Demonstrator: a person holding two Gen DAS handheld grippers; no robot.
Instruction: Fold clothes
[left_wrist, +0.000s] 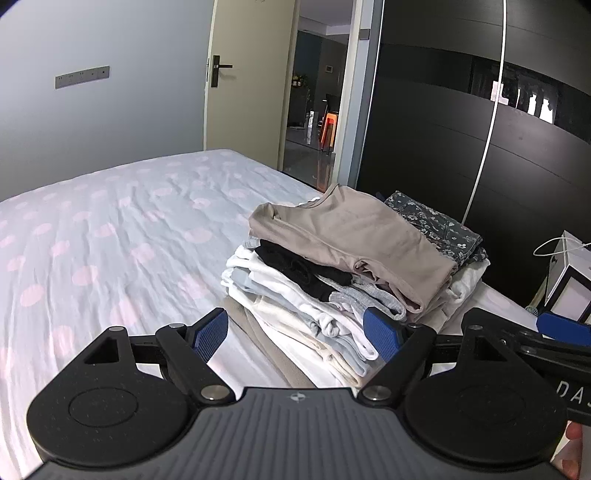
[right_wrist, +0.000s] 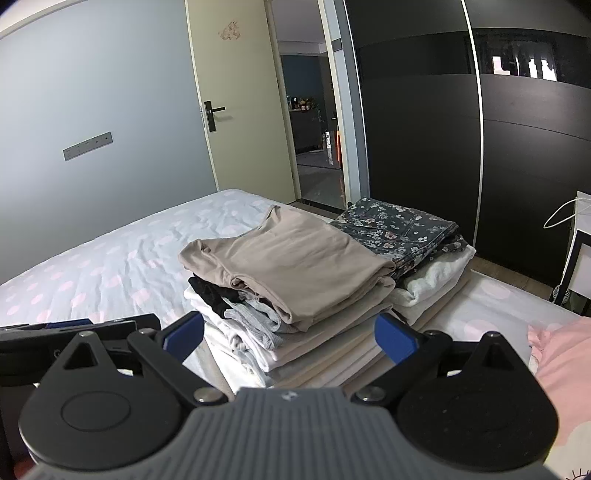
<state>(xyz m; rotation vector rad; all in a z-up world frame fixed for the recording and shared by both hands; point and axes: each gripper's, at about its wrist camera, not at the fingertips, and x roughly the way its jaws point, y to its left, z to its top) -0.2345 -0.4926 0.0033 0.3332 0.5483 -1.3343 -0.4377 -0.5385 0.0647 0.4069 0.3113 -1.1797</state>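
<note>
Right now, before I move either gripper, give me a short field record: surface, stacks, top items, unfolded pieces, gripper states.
surface: bed with pink-dotted pale sheet
near stack top: folded beige top
under it: black garment, grey and white folded pieces
far stack top: dark floral folded garment
unfolded: pink garment at the right edge
left gripper: open, empty
right gripper: open, empty
</note>
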